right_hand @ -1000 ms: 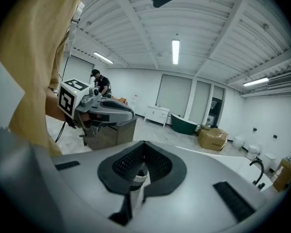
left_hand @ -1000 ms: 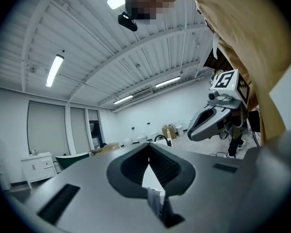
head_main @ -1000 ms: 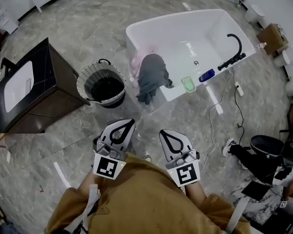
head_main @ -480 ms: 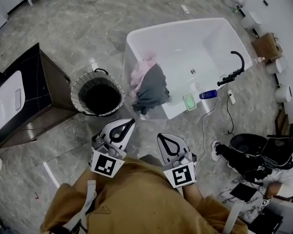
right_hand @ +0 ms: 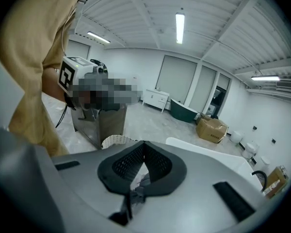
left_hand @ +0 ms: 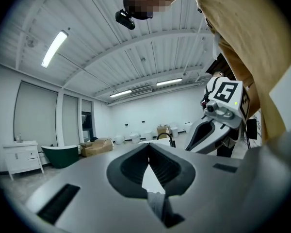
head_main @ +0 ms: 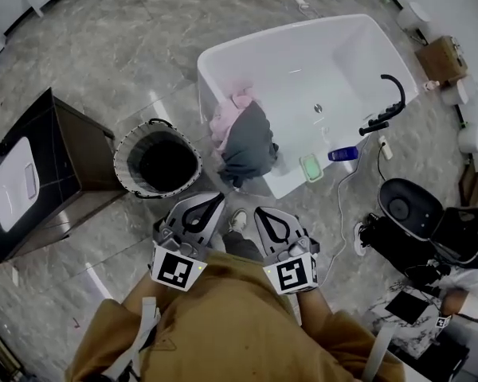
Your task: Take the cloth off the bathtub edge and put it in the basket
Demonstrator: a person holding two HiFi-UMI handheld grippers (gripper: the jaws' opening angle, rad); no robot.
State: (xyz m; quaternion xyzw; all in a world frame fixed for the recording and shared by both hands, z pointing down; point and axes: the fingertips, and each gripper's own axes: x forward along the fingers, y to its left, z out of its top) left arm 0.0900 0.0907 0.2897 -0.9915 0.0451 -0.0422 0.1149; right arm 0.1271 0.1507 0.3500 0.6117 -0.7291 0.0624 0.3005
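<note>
A dark grey cloth (head_main: pixel 248 140) hangs over the near rim of the white bathtub (head_main: pixel 303 46), with a pink cloth (head_main: pixel 227 116) bunched beside it. The round wicker basket (head_main: pixel 158 162) stands on the floor just left of the tub. My left gripper (head_main: pixel 217 200) and right gripper (head_main: pixel 260 212) are held side by side low in the head view, short of the tub and the basket, both shut and holding nothing. In the right gripper view the gripper (right_hand: pixel 144 144) points toward the basket rim (right_hand: pixel 117 141) and the tub edge (right_hand: pixel 208 152). The left gripper (left_hand: pixel 148 147) points level across the room.
A dark cabinet (head_main: pixel 60 173) with a white top stands left of the basket. A black faucet (head_main: pixel 389 98), a blue bottle (head_main: pixel 342 153) and a green soap dish (head_main: pixel 309 167) sit at the tub's right end. A cable (head_main: pixel 346 205) runs along the floor; a person with equipment (head_main: pixel 430 237) sits at right.
The tub, cloths and basket have come nearer to both grippers in the head view. Both grippers stay shut. A shoe now shows between them.
</note>
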